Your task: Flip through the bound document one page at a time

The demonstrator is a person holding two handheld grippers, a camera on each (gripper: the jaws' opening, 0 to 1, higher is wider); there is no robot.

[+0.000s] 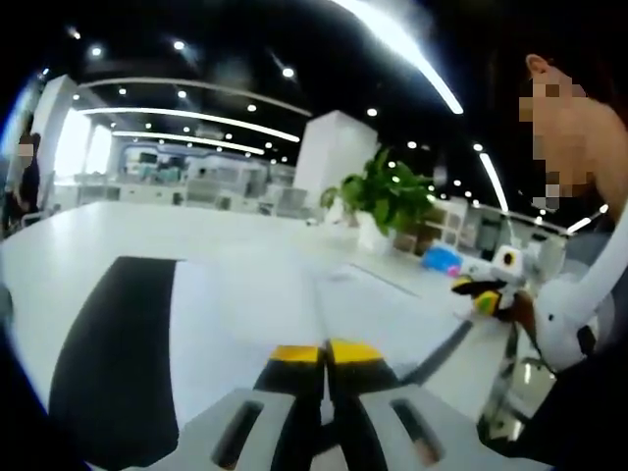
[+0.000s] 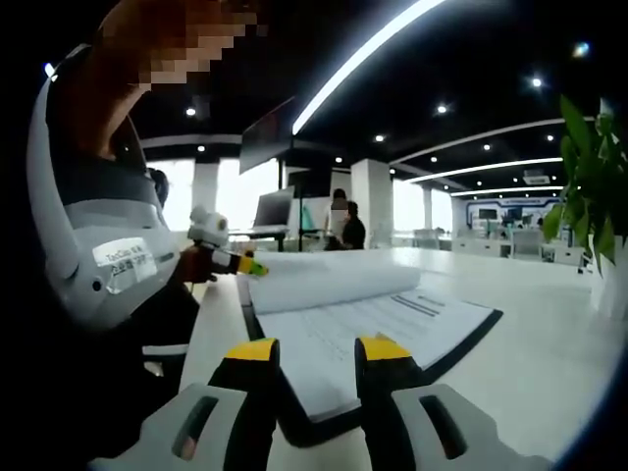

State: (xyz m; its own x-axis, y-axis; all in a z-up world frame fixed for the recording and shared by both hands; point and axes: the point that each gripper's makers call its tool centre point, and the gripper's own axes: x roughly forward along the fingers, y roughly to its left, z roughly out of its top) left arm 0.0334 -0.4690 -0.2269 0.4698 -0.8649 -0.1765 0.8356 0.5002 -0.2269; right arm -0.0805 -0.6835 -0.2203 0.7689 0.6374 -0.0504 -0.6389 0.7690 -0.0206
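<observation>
Bound document (image 2: 373, 329) lay open on the tabletop (image 2: 549, 324), one page (image 2: 329, 280) curled up: thin, limp paper, best pinched at its free edge. Left gripper (image 1: 326, 353) fingers pressed together, apparently on nothing; right gripper (image 2: 316, 349) fingers spread, empty.

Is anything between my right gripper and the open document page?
Nothing visible. The right gripper is open just short of the bound document, over its near edge. The left gripper holds the curled page further back, off to the side.

label (image 2: 125, 258) on the white casing beside my right claw: small dark print, too blurred for me to read | document (image 2: 378, 329) page: dark printed lines near its top, illegible to me | nothing else lettered that I can make out
</observation>
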